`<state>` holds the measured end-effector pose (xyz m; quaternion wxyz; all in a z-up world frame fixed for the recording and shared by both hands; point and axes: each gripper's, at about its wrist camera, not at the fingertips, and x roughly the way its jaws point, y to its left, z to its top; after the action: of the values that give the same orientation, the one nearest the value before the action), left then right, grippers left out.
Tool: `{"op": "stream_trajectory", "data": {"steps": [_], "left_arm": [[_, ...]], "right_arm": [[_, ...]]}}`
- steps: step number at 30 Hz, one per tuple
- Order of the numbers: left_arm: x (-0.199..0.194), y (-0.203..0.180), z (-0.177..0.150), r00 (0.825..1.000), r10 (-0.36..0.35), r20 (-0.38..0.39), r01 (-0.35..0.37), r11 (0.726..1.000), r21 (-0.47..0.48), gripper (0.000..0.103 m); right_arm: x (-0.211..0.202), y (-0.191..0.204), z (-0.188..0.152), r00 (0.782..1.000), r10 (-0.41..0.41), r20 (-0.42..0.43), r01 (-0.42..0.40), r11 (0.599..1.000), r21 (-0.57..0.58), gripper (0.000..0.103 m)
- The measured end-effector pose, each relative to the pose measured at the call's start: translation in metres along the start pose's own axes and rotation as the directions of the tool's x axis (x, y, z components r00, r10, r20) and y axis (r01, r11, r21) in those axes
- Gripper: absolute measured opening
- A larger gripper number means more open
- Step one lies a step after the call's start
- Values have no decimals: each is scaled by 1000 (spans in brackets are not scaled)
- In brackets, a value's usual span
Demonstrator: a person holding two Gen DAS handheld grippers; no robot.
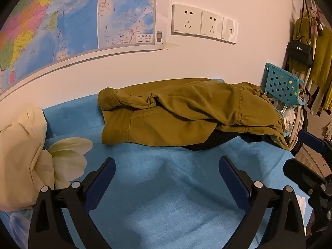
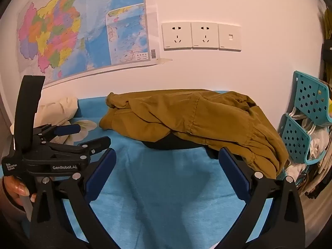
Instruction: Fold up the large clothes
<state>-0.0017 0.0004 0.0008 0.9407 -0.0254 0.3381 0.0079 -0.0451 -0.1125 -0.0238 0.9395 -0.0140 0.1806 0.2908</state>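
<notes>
An olive-brown garment (image 1: 186,114) lies crumpled on the blue bedsheet (image 1: 166,186), close to the wall. A dark piece of cloth (image 1: 207,143) shows under its front edge. My left gripper (image 1: 167,161) hovers open over bare sheet, short of the garment, with nothing between its fingers. In the right wrist view the same garment (image 2: 197,120) lies ahead. My right gripper (image 2: 167,152) is open and empty, its right finger (image 2: 230,164) near the garment's hanging right end. The left gripper (image 2: 91,133) appears at the left, held by a hand (image 2: 16,188).
A cream bundle of bedding (image 1: 20,145) lies at the left of the bed. A teal perforated basket (image 2: 307,124) with clutter stands past the bed's right end. Wall sockets (image 1: 186,19) and a map (image 1: 72,20) are on the wall; a black handbag (image 1: 300,51) and clothes hang far right.
</notes>
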Motion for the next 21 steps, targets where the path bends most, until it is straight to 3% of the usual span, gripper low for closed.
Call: {"op": "stream_trajectory", "data": {"steps": [21], "left_arm": [[-7,4,4,1000,1,17,-1,1000,-5,96]], "right_arm": [[-1,4,2,1000,1,11,-1,1000,-10,97]]}}
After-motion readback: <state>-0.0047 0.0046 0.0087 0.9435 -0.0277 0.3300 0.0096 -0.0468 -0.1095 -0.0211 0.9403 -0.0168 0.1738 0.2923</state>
